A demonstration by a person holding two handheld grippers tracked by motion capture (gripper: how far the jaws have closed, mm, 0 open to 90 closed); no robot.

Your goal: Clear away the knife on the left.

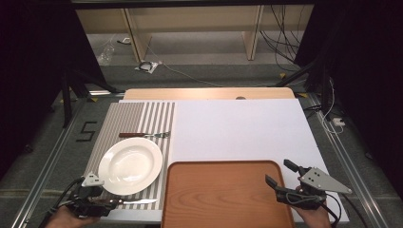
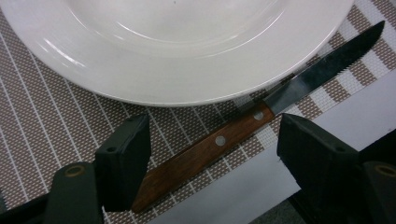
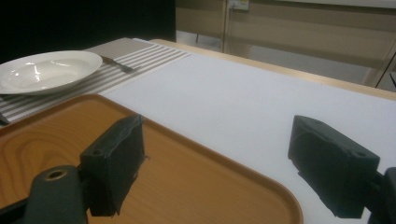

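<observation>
I have the worktop [image 1: 237, 128] mostly bare across its white middle and far edge, giving free room there. The wooden tray [image 1: 223, 194] lies at the near edge, empty, beside the striped placemat [image 1: 138, 114] at the left edge. My right gripper [image 1: 281, 173] hovers over the tray's right rim, jaws spread wide, holding nothing. On the placemat the white plate [image 1: 130, 165] sits near the front corner, a fork [image 1: 145, 135] beyond it. My left gripper [image 2: 212, 149] is low at the near left corner, jaws wide apart astride the knife [image 2: 243, 126], not gripping; its wooden handle lies between them, blade tucked just beside the plate's rim.
</observation>
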